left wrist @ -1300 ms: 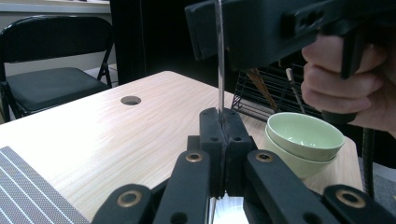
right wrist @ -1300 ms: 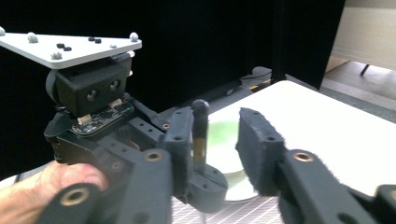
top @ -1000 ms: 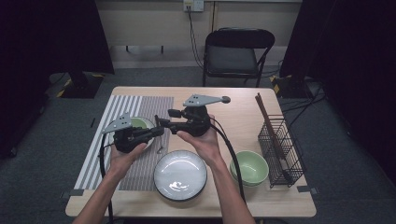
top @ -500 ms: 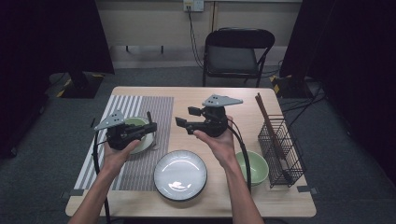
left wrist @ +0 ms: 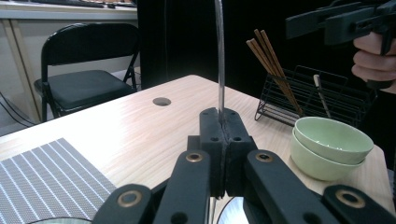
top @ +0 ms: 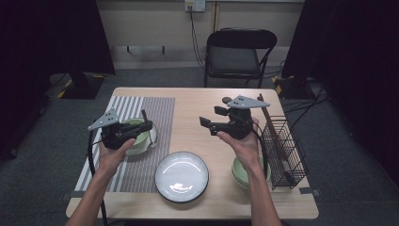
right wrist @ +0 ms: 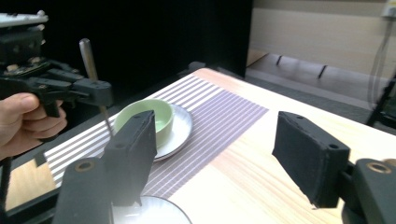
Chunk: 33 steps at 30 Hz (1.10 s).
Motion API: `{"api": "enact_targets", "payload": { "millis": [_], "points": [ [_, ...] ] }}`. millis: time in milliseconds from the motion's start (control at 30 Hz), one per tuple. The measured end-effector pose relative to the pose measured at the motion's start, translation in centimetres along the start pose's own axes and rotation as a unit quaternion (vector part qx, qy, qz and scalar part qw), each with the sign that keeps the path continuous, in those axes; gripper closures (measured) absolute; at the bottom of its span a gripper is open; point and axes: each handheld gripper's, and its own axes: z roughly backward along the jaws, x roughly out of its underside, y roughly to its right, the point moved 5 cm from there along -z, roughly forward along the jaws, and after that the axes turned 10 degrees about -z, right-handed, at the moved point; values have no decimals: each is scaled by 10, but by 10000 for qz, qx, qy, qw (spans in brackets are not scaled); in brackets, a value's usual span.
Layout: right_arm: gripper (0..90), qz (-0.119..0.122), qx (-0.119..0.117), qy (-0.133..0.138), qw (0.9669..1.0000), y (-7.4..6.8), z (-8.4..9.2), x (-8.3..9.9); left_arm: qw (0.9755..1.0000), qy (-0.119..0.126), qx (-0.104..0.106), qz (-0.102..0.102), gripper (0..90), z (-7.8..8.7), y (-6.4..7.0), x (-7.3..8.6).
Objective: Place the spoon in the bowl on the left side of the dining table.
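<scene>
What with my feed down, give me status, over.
Left tool shut on metal utensil, upright. Right tool empty, jaws just been opening. Green bowl close beside utensil.

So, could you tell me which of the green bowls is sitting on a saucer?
The green bowl on the striped mat, beside the left gripper; the stacked bowls near the rack sit directly on the table.

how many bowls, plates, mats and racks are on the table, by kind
green bowls: 3 (one on the small plate, two stacked)
plates: 2 (large plate, small plate)
striped mat: 1
wire rack: 1
total: 7
</scene>
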Motion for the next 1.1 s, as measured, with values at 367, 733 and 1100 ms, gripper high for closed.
{"api": "enact_targets", "payload": {
  "millis": [367, 733, 1100],
  "points": [
    [272, -228, 488, 110, 9985, 33, 37, 10, 9999, 75, -68, 39, 898, 9, -9, -1],
    [250, -349, 804, 104, 9961, 56, 64, 25, 9996, 114, -261, 61, 898, 19, -25, -4],
    [244, -344, 994, 183, 9943, 67, 83, 26, 9989, 183, -421, 57, 898, 29, -49, 0]
  ]
}}
